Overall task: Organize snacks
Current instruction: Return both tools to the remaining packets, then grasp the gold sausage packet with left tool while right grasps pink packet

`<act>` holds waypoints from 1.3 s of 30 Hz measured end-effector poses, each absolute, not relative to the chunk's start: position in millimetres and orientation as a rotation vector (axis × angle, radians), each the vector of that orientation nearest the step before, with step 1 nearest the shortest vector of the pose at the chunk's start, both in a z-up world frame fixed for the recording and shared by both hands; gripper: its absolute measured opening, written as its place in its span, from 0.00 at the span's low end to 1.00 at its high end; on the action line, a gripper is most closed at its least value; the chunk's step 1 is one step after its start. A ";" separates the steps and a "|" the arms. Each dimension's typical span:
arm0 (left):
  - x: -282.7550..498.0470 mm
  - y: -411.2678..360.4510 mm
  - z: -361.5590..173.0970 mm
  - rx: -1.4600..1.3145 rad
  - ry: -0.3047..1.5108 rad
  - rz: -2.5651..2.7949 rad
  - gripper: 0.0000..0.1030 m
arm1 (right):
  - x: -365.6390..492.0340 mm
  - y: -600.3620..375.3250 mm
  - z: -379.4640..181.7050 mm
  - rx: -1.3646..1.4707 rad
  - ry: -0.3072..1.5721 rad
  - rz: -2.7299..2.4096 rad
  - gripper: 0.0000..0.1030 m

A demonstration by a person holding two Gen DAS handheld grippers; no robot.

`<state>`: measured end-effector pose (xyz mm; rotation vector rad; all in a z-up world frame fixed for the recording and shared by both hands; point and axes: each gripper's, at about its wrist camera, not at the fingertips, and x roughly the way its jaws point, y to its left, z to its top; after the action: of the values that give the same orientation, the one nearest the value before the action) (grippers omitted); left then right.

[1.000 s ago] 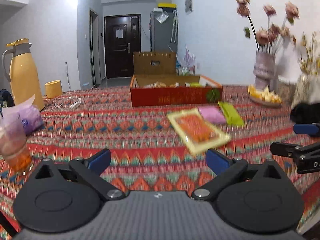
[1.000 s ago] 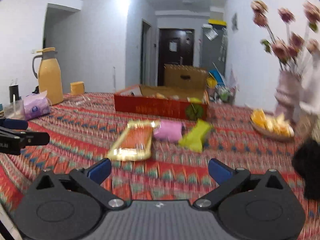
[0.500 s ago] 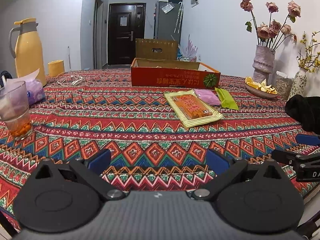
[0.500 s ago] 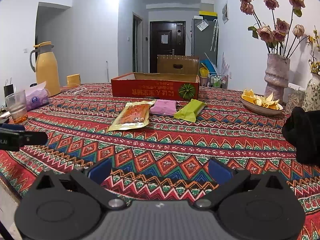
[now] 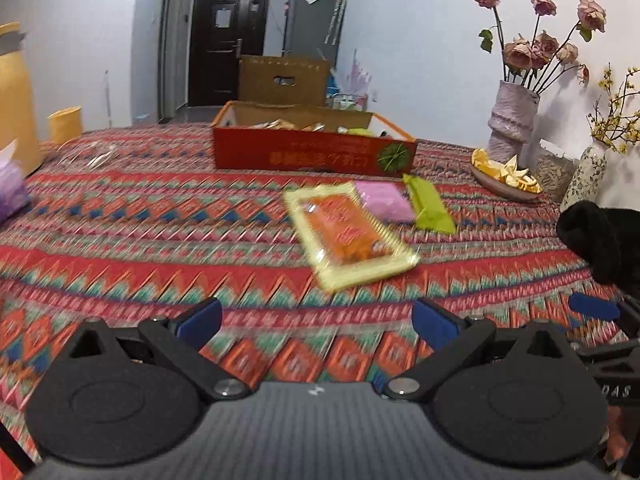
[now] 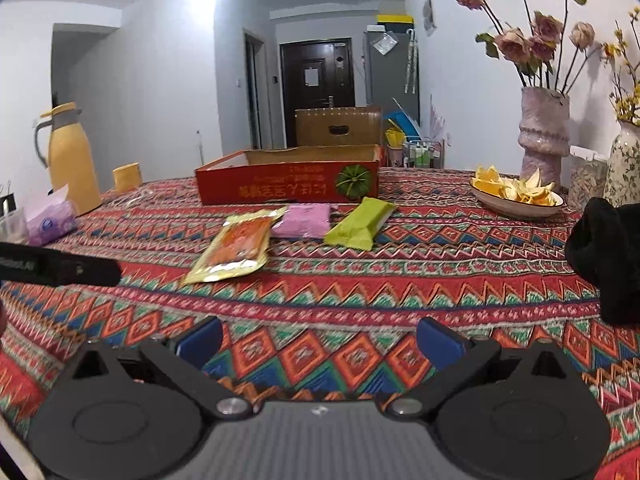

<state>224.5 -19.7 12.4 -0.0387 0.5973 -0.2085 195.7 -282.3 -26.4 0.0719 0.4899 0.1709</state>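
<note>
Left wrist view: left gripper point(image 5: 316, 318) low over the table point(image 5: 120, 240) under its red zigzag-patterned cloth, blue-padded fingers point(image 5: 199, 320) spread wide, nothing between them. Straight ahead and a little right of centre, flat on the cloth, a yellow-edged plastic snack packet with orange contents point(image 5: 348, 236), well apart from the fingertips. Just beyond it, a flat pink snack pouch point(image 5: 384, 200), touching or slightly overlapped by the yellow-edged packet's far corner; just right of the pink pouch, a lime-green wrapped snack bar point(image 5: 428, 206). Farther back, a shallow red cardboard box with printed lettering and a green emblem point(image 5: 316, 154), open-topped, holding several wrapped snacks; contents too blurred to name. At the right edge, part of the right gripper point(image 5: 596, 308) with one blue pad showing.

Right wrist view: right gripper point(image 6: 320, 340) also low over the cloth, fingers spread wide and empty. Same three snacks ahead in a row, well apart from the fingertips: yellow-edged packet point(image 6: 236, 248) left of centre, pink pouch point(image 6: 304, 220) in the middle, lime-green bar point(image 6: 360, 224) to the right, all in front of the red box point(image 6: 288, 184). Black tip of the left gripper point(image 6: 60, 266) reaching in from the left edge. On the table's right side, a shallow bowl of orange peel point(image 6: 516, 196); behind it, a pale pink vase of dried roses point(image 6: 544, 132). On the left, a yellow thermos jug point(image 6: 72, 160).
</note>
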 end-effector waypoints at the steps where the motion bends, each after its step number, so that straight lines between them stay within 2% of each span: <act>1: 233.9 -25.0 13.3 -0.040 0.597 -0.213 1.00 | 201.7 -285.2 -25.0 0.072 0.490 0.167 1.00; 7: 314.7 -62.0 10.0 -0.068 0.633 -0.249 1.00 | 242.4 -300.5 -14.1 0.076 0.481 0.129 0.99; 12: 384.0 -84.6 -22.2 0.004 0.675 -0.176 1.00 | 270.0 -311.2 -8.8 0.115 0.487 0.111 0.99; 14: 400.8 -83.6 -34.4 -0.013 0.724 -0.170 1.00 | 280.6 -311.0 -9.4 0.106 0.498 0.110 0.99; 16: 397.9 -82.1 -38.5 0.024 0.679 -0.167 0.99 | 292.3 -307.2 -9.3 0.071 0.506 0.114 0.99; 17: 396.9 -78.5 -39.0 0.020 0.686 -0.180 0.96 | 298.0 -305.2 -8.9 0.055 0.508 0.118 0.99; 20: 383.5 -61.8 -36.1 0.029 0.665 -0.200 0.74 | 323.1 -295.3 -6.5 0.024 0.530 0.165 0.94; 21: 381.0 -55.0 -35.7 0.018 0.667 -0.211 0.72 | 334.5 -290.4 -5.6 0.019 0.540 0.194 0.93; 25: 381.3 -32.6 -33.8 -0.026 0.659 -0.166 0.78 | 388.5 -267.5 -7.5 0.058 0.590 0.336 0.91; 27: 386.6 -26.5 -34.4 -0.038 0.658 -0.153 0.89 | 418.3 -255.3 -11.9 0.079 0.634 0.346 0.85; 29: 390.8 -26.6 -32.4 -0.060 0.656 -0.162 0.91 | 442.2 -242.2 -17.1 0.062 0.637 0.330 0.85; 31: 397.2 -29.6 -33.3 -0.068 0.656 -0.168 0.92 | 464.1 -230.3 -27.9 0.026 0.667 0.297 0.80; 32: 400.1 -31.9 -34.0 -0.063 0.663 -0.150 0.86 | 468.5 -225.5 -32.9 -0.001 0.678 0.277 0.74; 33: 398.6 -34.2 -34.3 -0.046 0.656 -0.127 0.72 | 470.5 -220.6 -38.1 -0.044 0.678 0.261 0.63; 34: 397.3 -35.5 -33.8 -0.030 0.648 -0.107 0.67 | 469.7 -218.4 -41.9 -0.062 0.676 0.257 0.60; 36: 392.7 -31.1 -32.7 -0.050 0.635 -0.114 0.52 | 462.2 -219.4 -41.9 -0.051 0.671 0.255 0.59; 39: 383.0 -22.2 -27.2 -0.093 0.659 -0.108 0.43 | 437.4 -222.4 -33.1 -0.070 0.647 0.274 0.59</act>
<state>383.0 -22.2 -27.2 -0.0925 0.6585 -0.1078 437.4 -222.4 -33.1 -0.0697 0.6469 0.2740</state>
